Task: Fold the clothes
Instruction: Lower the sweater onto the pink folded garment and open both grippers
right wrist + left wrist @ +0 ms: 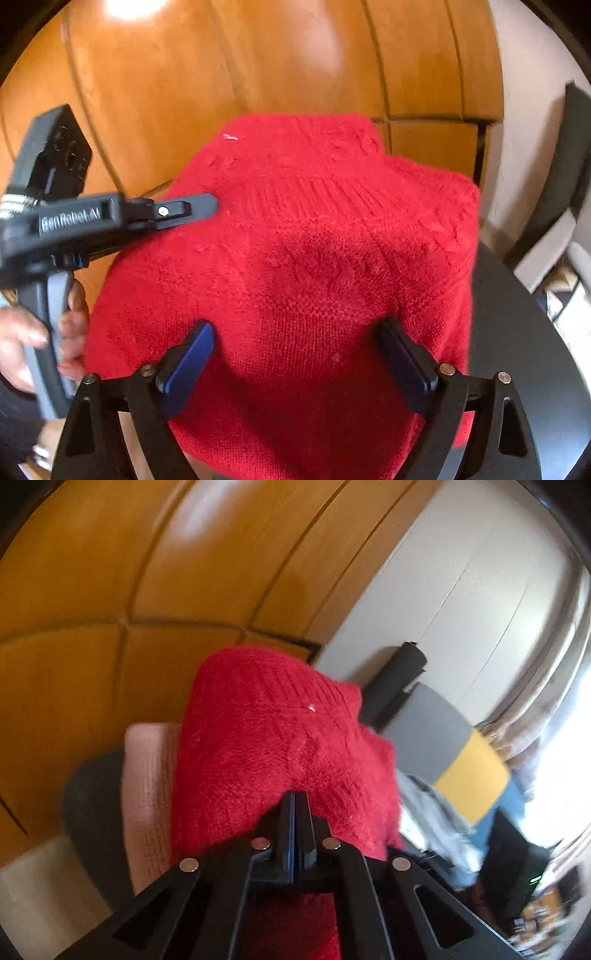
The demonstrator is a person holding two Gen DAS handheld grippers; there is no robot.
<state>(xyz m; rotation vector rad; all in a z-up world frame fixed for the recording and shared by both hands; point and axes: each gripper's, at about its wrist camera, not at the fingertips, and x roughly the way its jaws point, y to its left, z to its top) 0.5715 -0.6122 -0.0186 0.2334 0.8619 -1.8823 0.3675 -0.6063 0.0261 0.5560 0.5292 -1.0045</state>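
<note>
A red knit sweater [314,258] lies folded in a thick bundle on a dark round table [517,350]. In the right wrist view my right gripper [299,350] hovers over the sweater's near part, open wide. Its blue pads [192,354] stand on either side of the knit without pressing on it. My left gripper [212,202] comes in from the left with its tip at the sweater's left edge. In the left wrist view the left gripper [295,796] is shut, fingers flat together over the red sweater [277,738], with no cloth seen pinched between them.
A pink knit cloth [147,775] lies under the sweater on the table. Wooden cabinet doors [258,55] rise just behind. A person's hand [22,339] grips the left tool's handle. A black roll [399,679] and a grey and yellow cushion [461,760] stand to the right.
</note>
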